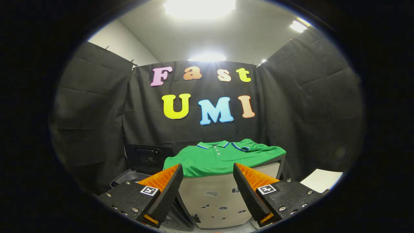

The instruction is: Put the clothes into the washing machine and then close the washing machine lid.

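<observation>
Washer [136, 176] sits left of the box [213, 197], lid [148, 156] up. Shirt [223, 158] lies on the box, just beyond the fingers. Gripper [208, 186] spread wide, empty. Step looks like pre-grasp; next: advance, close on the shirt's near edge.
</observation>
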